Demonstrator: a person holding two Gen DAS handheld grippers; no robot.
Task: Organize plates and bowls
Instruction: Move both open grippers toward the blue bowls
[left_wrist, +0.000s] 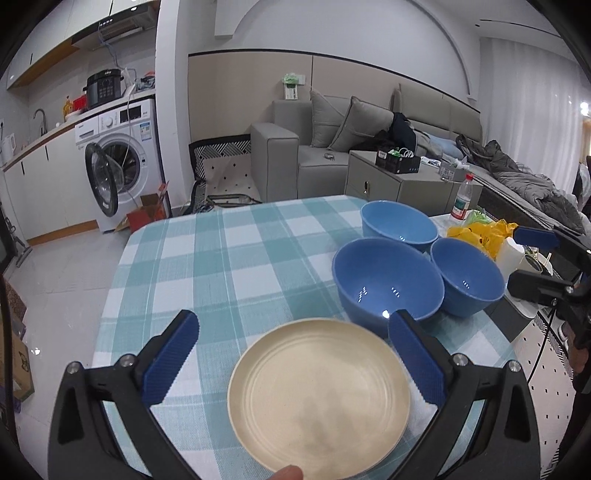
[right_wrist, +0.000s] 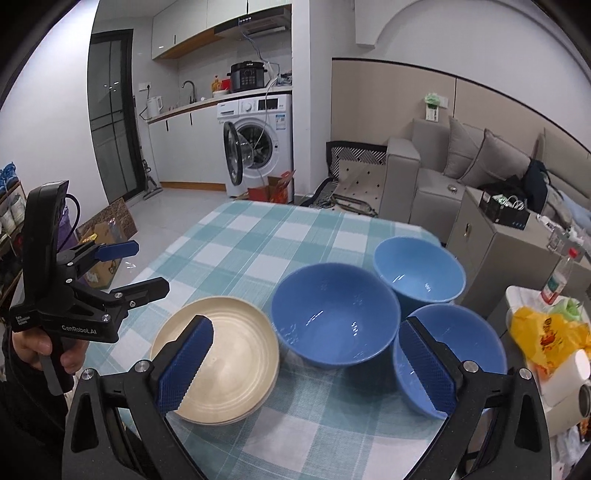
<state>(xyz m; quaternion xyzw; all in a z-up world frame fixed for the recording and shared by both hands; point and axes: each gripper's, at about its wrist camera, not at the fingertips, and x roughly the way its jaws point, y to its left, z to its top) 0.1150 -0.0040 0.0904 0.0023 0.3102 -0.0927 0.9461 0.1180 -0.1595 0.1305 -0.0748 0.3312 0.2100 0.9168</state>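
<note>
plates (left_wrist: 319, 398) sit as a cream stack near the front edge of the checked surface (left_wrist: 221, 258), and in the right wrist view the stack (right_wrist: 221, 362) shows at least two rims, one under the other. three blue bowls stand loose just beside it: the large bowl (right_wrist: 334, 314) next to the stack, the far bowl (right_wrist: 419, 271) behind it, and the near bowl (right_wrist: 469, 339) on the right, rims close together but none nested.

the left hand-held gripper (left_wrist: 293, 356) hangs over the plates with its blue pads wide apart and nothing between them. the right hand-held gripper (right_wrist: 306, 365) is likewise spread wide and empty, its fingers framing the gap between the stack and the near bowl. the left tool, seen from the right camera, is held in a hand (right_wrist: 40, 350) clear of the surface.

my reading is that the plates look gathered and the bowls are the step in hand, with neither tool committed yet. the next move would call for bringing one gripper down on a bowl's rim, one pad inside and one outside the wall, then lifting it clear and lowering it into the large bowl. the neighbouring rims leave little room, so the outer pad could nudge another bowl.
</note>
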